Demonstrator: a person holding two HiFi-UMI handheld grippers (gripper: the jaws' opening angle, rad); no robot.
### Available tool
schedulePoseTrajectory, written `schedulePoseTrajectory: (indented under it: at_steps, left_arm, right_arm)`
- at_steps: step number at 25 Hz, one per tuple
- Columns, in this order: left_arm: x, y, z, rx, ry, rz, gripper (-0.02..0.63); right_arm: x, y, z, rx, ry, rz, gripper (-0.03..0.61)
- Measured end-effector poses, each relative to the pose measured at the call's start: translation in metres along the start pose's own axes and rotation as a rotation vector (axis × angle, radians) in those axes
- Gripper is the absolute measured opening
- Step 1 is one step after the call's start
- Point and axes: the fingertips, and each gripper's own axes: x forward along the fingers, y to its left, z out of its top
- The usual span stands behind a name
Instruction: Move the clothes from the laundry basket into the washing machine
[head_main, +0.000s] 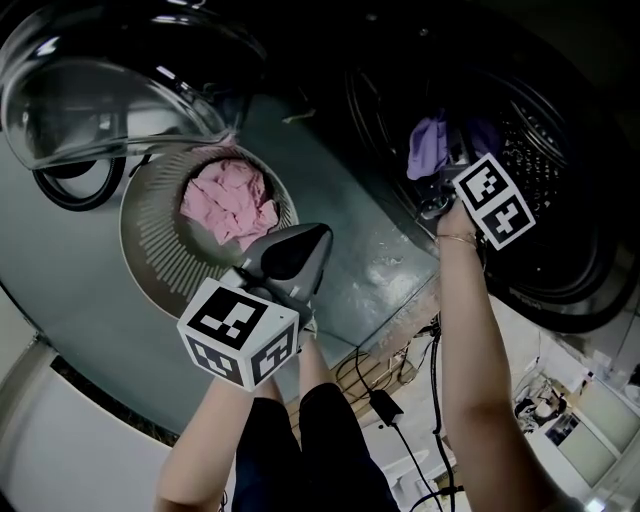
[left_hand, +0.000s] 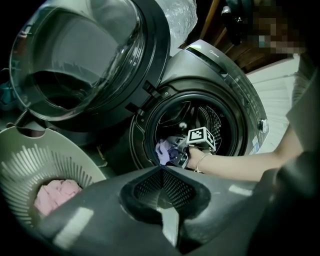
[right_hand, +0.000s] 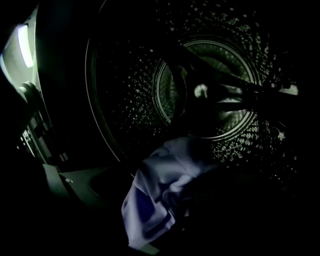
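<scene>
Two garments: a purple cloth (right_hand: 155, 200) and a heap of pink clothes (head_main: 228, 200).
Purple cloth: inside the washing machine (left_hand: 215, 70), lying slack on the lower front of the drum (right_hand: 130, 100), just behind the lip of the opening.
Pink clothes: outside the washing machine, at the bottom of the laundry basket (head_main: 140, 250), which stands just beside the machine's front.
Right tool (head_main: 432, 205): reaching into the washing machine's opening, just beside the purple cloth; released, with no pad seen pressing the fabric.
Left tool (head_main: 322, 232): outside the washing machine, above the basket's near rim and pointing toward the machine's front; clenched on nothing.
Door (left_hand: 75, 60): glass, swung wide open from the washing machine and hanging over the basket.
Cables (head_main: 385, 405): on the floor in front of the washing machine, beside the person's legs.
</scene>
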Motion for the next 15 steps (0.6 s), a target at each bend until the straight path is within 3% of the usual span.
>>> schedulePoseTrajectory:
  at_steps: [4, 9, 12, 15]
  left_arm:
    - [-0.001, -0.003, -0.001, 0.005, 0.005, -0.004, 0.009]
    - [-0.004, -0.003, -0.002, -0.002, 0.007, 0.003, 0.009]
    - [-0.002, -0.005, -0.002, -0.006, 0.01, 0.002, 0.009]
    - [-0.001, -0.005, -0.002, -0.005, 0.008, 0.003, 0.009]
  right_arm:
    - [-0.025, -0.002, -0.017, 0.0, 0.015, -0.004, 0.374]
    - [-0.057, 0.021, -0.065, -0.041, 0.123, 0.069, 0.361]
    - [-0.055, 0.037, -0.095, -0.119, 0.216, 0.112, 0.331]
    - [-0.042, 0.035, -0.103, -0.145, 0.251, 0.093, 0.256]
